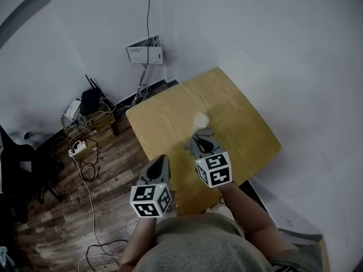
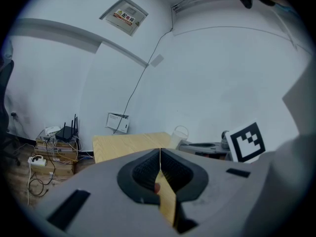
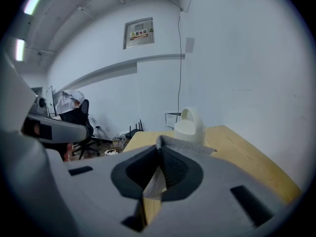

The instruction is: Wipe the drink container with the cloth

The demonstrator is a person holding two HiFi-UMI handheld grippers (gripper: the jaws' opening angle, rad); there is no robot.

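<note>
Drink container (image 3: 190, 125) upright near table (image 1: 170, 123) centre, washed out in head view, cloth (image 3: 186, 144) partly hidden inside clamped right gripper (image 3: 159, 157), left gripper (image 2: 160, 164) closed, empty.

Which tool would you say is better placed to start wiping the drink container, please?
The right tool: it is shut on the grey cloth, with the white drink container just beyond it. The left tool is shut on nothing and sits farther from the container.

The person wears a grey shirt (image 1: 198, 245) with short sleeves. Above the shirt, the left gripper (image 1: 161, 162) and the right gripper (image 1: 199, 140) are grey, with black ribbed pads (image 2: 143, 174). Each has a white cube (image 1: 151, 200) with black square markers.
</note>
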